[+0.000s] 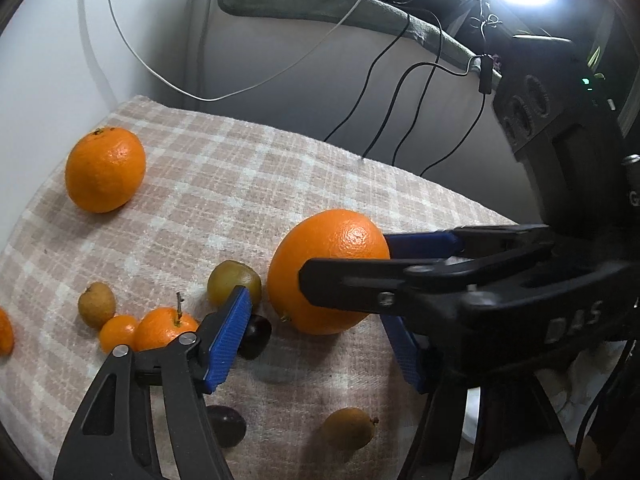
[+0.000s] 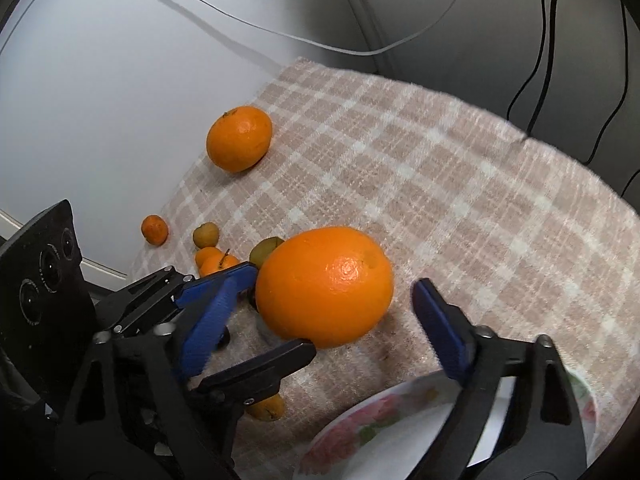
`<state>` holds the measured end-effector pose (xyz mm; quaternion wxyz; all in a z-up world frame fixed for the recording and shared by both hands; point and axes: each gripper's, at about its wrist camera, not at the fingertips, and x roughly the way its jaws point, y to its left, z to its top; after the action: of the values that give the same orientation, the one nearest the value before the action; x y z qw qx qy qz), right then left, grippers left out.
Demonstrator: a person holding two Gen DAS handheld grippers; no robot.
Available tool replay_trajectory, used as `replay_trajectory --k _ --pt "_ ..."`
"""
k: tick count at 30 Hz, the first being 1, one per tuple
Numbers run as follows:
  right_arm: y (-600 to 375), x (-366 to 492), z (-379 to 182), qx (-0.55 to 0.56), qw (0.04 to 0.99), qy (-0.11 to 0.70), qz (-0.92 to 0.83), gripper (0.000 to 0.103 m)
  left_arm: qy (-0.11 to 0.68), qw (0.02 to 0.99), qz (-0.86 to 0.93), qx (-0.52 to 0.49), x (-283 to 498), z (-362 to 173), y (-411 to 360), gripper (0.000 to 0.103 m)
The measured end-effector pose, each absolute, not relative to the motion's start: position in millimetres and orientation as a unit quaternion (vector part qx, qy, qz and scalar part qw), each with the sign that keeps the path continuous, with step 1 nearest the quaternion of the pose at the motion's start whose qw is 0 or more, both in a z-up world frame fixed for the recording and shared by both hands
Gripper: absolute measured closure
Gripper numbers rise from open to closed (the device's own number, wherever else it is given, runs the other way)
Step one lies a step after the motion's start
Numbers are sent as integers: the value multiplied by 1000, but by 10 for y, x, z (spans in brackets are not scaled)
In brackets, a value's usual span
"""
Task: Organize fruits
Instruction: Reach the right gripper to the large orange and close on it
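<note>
A large orange (image 1: 328, 270) (image 2: 325, 286) rests on the checked cloth (image 1: 248, 184) between the fingers of both grippers. My right gripper (image 1: 344, 256) (image 2: 320, 312) comes in from the right with its fingers around the orange, a gap showing at its blue pad (image 2: 440, 324). My left gripper (image 1: 316, 340) (image 2: 276, 308) is open, its blue pad (image 1: 230, 340) just left of the orange. A second orange (image 1: 105, 169) (image 2: 239, 138) lies far left.
Small tangerines (image 1: 164, 328), brownish longans (image 1: 97, 304) (image 1: 348, 428), a green fruit (image 1: 234, 283) and dark grapes (image 1: 256, 336) lie on the cloth. A flowered white plate (image 2: 360, 424) sits near the front right. Cables hang behind.
</note>
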<state>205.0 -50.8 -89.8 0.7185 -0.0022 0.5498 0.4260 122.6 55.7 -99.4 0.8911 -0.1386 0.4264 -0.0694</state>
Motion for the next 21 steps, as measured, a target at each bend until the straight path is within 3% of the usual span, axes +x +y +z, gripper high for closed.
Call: replay_trajectory --k 4,21 --pt "-481 2041 -945 -5 717 555 421 25 428 890 -80 -132 1239 -1001 499 44" --pt "-622 1988 -776 16 731 541 416 26 405 905 -79 -102 1119 -800 394 45"
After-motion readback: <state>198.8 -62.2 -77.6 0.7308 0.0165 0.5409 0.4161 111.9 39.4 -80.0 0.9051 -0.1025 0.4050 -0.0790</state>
